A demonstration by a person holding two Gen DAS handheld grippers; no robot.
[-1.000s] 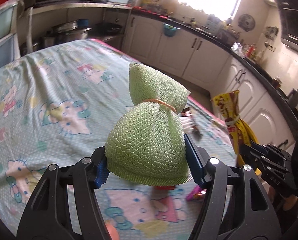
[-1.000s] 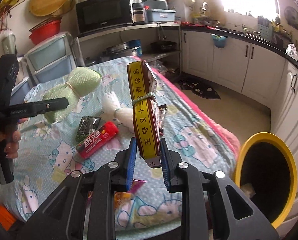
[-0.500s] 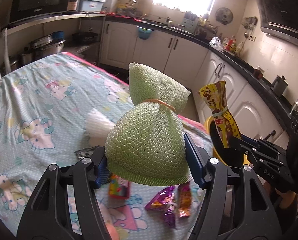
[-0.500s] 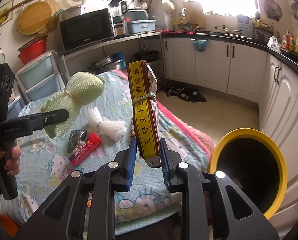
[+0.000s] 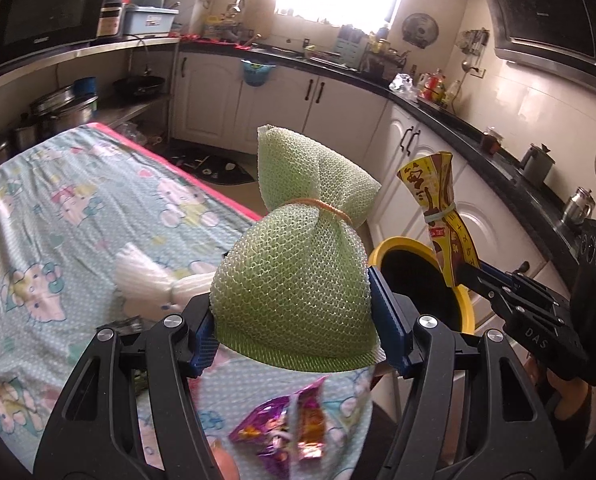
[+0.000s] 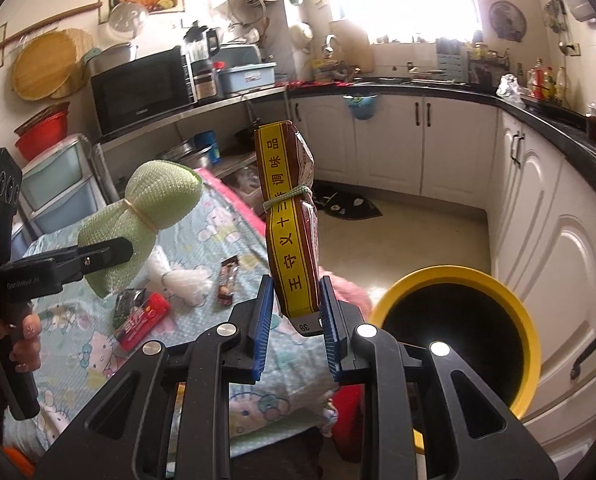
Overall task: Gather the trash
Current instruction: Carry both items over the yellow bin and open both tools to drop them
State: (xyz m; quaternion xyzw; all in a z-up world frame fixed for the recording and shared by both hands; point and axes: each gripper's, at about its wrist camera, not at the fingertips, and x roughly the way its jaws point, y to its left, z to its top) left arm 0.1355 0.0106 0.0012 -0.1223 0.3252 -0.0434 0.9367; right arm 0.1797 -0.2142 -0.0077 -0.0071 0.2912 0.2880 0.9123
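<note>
The left gripper (image 5: 298,320) is clenched on a green mesh bundle (image 5: 298,264) tied with a rubber band, held upright above the tabletop (image 5: 57,216). Below it lie purple snack wrappers (image 5: 285,436); a white mesh bundle (image 5: 149,284) sits to its left. The right gripper (image 6: 293,316) grasps a brown-and-yellow seasoning packet (image 6: 291,224), standing upright. Just right of and beyond that gripper is the yellow-rimmed trash bin (image 6: 530,324). To its left on the tabletop lie a red wrapper (image 6: 141,322) and a small brown wrapper (image 6: 227,280).
</note>
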